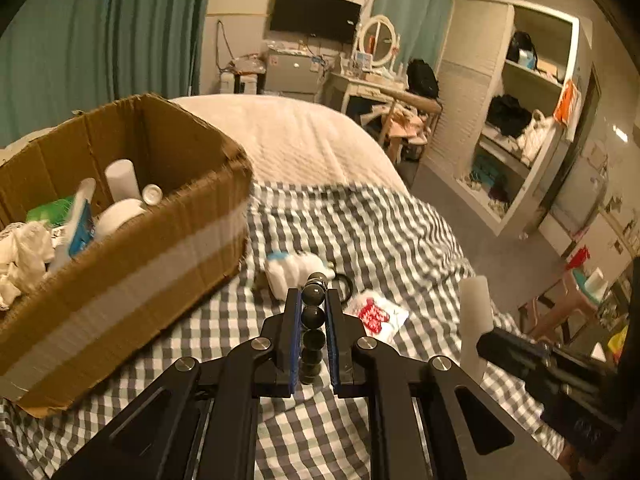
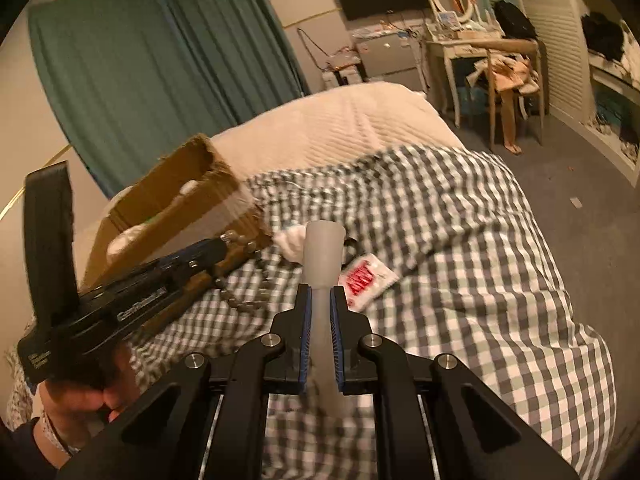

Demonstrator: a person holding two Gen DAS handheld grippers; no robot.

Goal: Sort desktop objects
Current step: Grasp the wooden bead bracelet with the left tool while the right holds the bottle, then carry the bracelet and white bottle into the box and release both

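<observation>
The dark bead string (image 1: 313,328) is clamped in the left gripper (image 1: 313,300), its long axis running straight out along the fingers toward 12 o'clock. The pale tube (image 2: 323,276) is pinched in the right gripper (image 2: 320,300), wide end toward 12. The cardboard box (image 1: 132,248) at 9 o'clock already holds bottles, so sorting looks well underway, though a white bottle (image 1: 290,274), a black ring (image 1: 343,282) and a red-printed packet (image 1: 376,316) remain on the bed (image 1: 380,232).

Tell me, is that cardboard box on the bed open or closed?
Open. The cardboard box has no lid or flaps over its top, and white bottles and a crumpled cloth show inside.
</observation>
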